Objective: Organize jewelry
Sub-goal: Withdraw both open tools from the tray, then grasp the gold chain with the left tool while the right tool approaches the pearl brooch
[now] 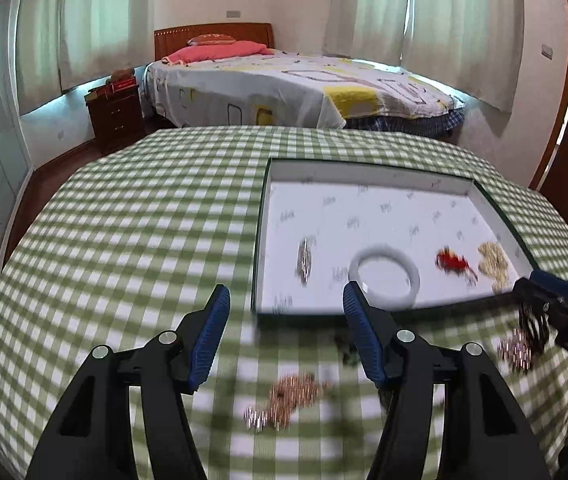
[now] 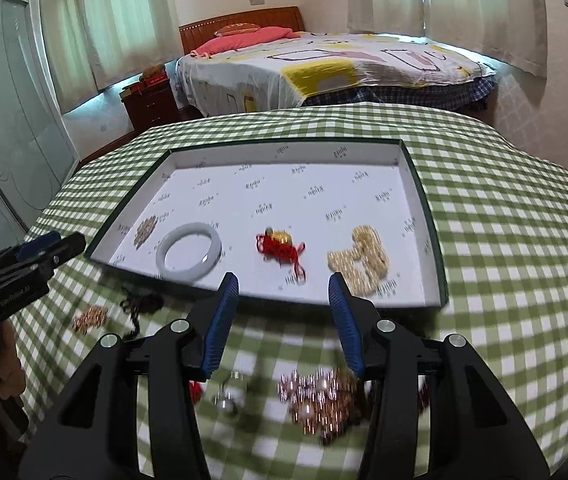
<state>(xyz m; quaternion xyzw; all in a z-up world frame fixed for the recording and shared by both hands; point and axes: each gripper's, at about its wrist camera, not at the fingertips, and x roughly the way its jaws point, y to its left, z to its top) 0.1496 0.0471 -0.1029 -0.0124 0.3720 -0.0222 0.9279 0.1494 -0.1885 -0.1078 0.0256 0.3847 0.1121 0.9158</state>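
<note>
Left gripper [image 1: 286, 298] spread wide above rose-gold chain [image 1: 294, 394]. Right gripper [image 2: 284, 280] likewise apart, empty. White bangle [image 2: 188, 254] inside tray [image 2: 430, 216], at ten o'clock.

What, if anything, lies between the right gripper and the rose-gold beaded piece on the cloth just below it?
Nothing visible. The right gripper is open above the rose-gold beaded piece, which lies on the checked tablecloth short of the tray. Only the tray's low near wall separates it from the tray floor.
</note>
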